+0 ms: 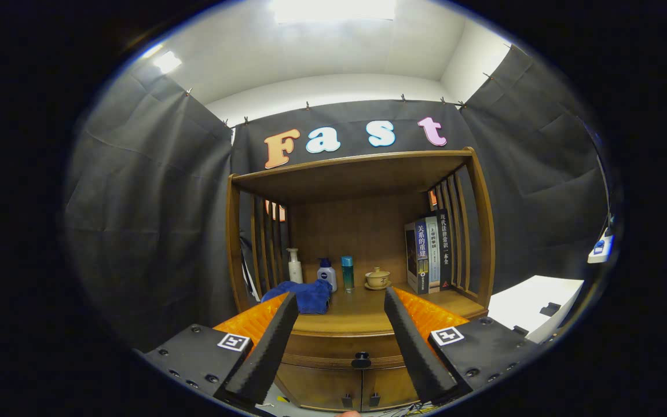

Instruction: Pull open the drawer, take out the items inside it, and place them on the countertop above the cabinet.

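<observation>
**A:** What's closest to you?

**Me:** My own claw (340,301). Its two fingers stand well apart and hold nothing; only air and the cabinet front show between them.

**A:** And the drawer?

**Me:** The drawer (342,349) is shut, as far as I can judge. It lies straight ahead and low, at about 6 o'clock from the midpoint of my fingertips. Its long axis runs side to side, 9 to 3 o'clock, across my line of approach. Its dark knob (361,360) sits almost centred in the gap between the fingers, a shade toward the 3 o'clock finger.

**A:** So the move?

**Me:** I'd judge I must drop toward 6 o'clock, go forward, and close on that knob, then pull back toward myself.

**A:** Where will the items go?

**Me:** On the tabletop (362,313) above the drawer. At 10 o'clock a blue cloth (301,296) lies by the pump bottle (294,266); a white-and-blue bottle (327,274), a teal bottle (347,272) and a lidded cup (377,278) stand at 12; books (428,252) at 2. The front middle looks free.

**A:** The room?

**Me:** Black cloth walls, a white table (533,301) at 3 o'clock.
</observation>
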A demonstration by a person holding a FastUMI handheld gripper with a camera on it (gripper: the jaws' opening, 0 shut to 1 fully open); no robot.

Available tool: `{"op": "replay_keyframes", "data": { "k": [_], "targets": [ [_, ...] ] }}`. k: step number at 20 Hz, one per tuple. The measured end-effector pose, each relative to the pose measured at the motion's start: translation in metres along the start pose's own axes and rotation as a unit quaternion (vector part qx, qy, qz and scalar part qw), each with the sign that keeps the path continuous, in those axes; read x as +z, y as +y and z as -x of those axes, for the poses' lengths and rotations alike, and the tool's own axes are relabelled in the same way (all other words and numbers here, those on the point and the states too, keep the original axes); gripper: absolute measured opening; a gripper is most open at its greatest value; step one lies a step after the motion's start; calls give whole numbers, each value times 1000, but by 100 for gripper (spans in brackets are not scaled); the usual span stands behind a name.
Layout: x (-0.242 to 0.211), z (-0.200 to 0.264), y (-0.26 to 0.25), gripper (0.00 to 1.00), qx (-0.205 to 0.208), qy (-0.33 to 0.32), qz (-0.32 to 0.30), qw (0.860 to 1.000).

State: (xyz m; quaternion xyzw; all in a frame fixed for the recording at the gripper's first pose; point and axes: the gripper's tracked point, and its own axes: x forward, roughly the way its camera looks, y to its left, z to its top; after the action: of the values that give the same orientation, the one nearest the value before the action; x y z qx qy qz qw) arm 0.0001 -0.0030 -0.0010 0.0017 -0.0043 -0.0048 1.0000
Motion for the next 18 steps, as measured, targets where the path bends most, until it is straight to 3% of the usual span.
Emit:
{"op": "replay_keyframes", "data": {
  "k": [18],
  "targets": [
    [-4, -19, -1, 98, 0, -5, 0, 1000]
  ]
}}
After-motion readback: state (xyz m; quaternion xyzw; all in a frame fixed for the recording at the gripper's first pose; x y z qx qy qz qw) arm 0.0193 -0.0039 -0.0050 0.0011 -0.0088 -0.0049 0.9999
